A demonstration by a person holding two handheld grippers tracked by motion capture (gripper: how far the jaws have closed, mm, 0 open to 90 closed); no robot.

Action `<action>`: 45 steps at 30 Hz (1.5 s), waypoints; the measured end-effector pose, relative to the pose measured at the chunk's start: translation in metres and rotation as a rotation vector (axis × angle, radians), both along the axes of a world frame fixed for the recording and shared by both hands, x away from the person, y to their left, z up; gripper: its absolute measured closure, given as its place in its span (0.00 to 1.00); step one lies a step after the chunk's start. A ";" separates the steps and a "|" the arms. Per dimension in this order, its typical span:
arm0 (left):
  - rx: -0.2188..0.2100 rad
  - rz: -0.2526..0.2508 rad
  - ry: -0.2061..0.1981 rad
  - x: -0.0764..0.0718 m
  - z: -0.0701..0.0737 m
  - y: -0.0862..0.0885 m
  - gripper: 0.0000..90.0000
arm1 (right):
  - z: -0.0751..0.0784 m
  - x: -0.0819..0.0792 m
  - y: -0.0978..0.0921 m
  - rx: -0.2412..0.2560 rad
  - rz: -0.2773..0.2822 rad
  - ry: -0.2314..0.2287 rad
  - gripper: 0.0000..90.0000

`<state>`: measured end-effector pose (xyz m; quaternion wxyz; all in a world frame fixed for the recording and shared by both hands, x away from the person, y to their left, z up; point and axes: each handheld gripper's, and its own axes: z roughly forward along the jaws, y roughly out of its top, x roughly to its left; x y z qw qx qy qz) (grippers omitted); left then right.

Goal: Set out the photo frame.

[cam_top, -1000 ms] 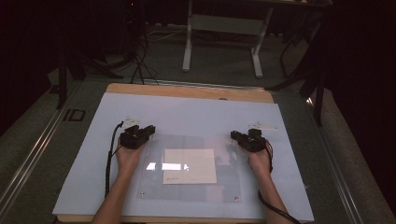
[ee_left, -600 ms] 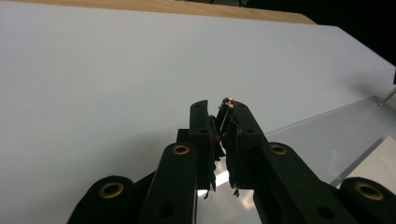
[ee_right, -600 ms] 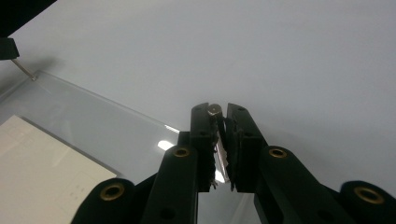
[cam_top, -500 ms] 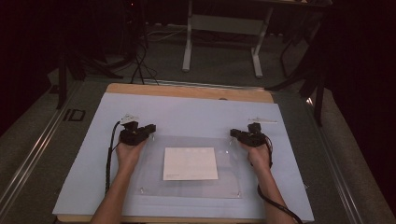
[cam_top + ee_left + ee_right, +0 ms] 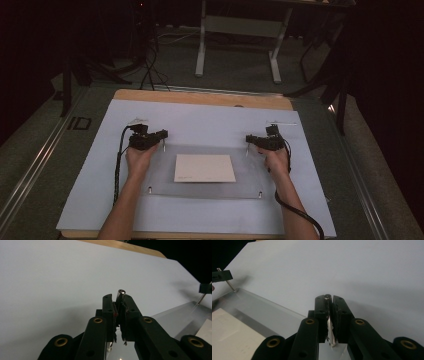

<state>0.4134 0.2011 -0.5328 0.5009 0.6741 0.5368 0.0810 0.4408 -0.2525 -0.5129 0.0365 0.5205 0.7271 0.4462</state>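
Note:
A clear plastic plate (image 5: 161,175) lies on the white table cover, with a white paper sheet (image 5: 205,168) at its middle. Short metal pins stand at its corners. My left gripper (image 5: 163,135) is shut on the far-left pin (image 5: 163,145); in the left gripper view the jaws (image 5: 118,299) clamp the pin's head (image 5: 121,292). My right gripper (image 5: 248,139) is shut on the far-right pin (image 5: 246,150); its own view shows the jaws (image 5: 328,299) closed around that pin (image 5: 327,296), with the plate (image 5: 269,312) and paper (image 5: 232,335) to the left.
Two more pins (image 5: 149,190) (image 5: 260,194) stand at the plate's near corners. The white cover (image 5: 210,125) spreads wide on all sides, with a wooden table edge (image 5: 200,97) at the back. Dark floor, a track and a metal stand lie beyond.
Both grippers, shut on the far pins, have shifted a little away from the person, and the plate with its paper has moved the same way. The bright glare on the plate is gone.

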 end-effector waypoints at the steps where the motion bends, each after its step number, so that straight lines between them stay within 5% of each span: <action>1: -0.003 0.001 0.008 0.002 0.000 0.000 0.93 | 0.000 0.002 0.000 -0.002 -0.003 0.003 0.93; 11: -0.077 0.042 0.089 0.018 -0.005 0.000 0.94 | -0.001 0.017 0.004 -0.020 -0.025 0.039 0.95; 22: -0.080 0.066 0.119 0.021 -0.004 -0.002 0.94 | 0.003 0.012 0.006 -0.105 -0.011 -0.010 0.84; 29: -0.070 0.071 0.121 0.022 -0.003 -0.003 0.94 | 0.011 -0.007 -0.010 -0.114 0.017 -0.087 0.74; 34: -0.068 0.076 0.124 0.022 -0.003 -0.004 0.94 | 0.017 -0.027 -0.019 -0.171 0.060 -0.156 0.71; 45: -0.081 0.082 0.133 0.022 -0.003 -0.003 0.94 | 0.017 -0.053 -0.035 -0.207 0.089 -0.194 0.68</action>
